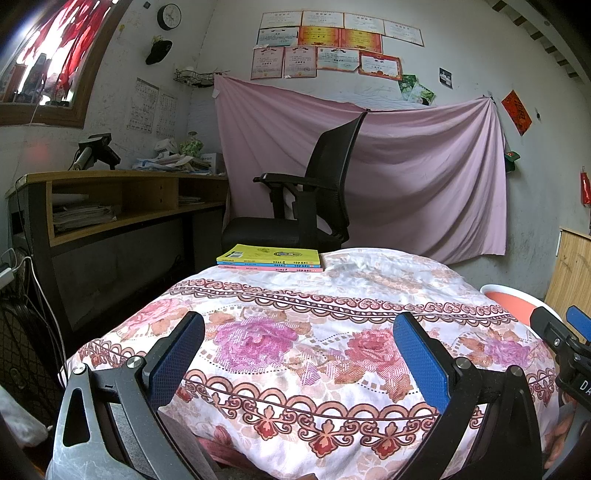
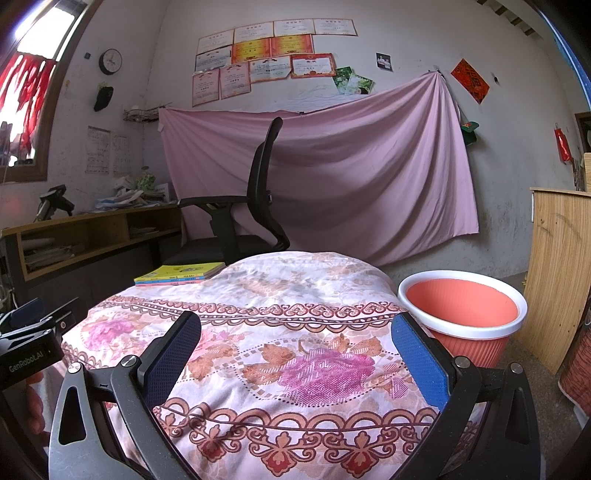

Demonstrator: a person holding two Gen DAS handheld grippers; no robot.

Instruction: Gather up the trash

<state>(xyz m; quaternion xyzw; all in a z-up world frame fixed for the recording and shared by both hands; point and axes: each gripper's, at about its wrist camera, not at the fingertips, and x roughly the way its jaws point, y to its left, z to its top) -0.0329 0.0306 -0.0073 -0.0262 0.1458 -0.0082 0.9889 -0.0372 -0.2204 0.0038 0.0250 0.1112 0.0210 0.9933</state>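
While both fingers [image 2: 421, 354] gape, trash bin [image 2: 461, 325] sits just right, nothing between.

You've got a floral quilt [image 1: 314, 332] covering the surface in front. A stack of books [image 1: 269, 258], yellow cover on top, lies at its far left edge. A black office chair [image 1: 310, 199] stands behind them, against a pink sheet [image 1: 424, 177] hung on the wall. Wooden desk [image 1: 110, 199] to the left, wall clock [image 1: 169, 16] above, certificates [image 1: 332, 48] above the sheet.
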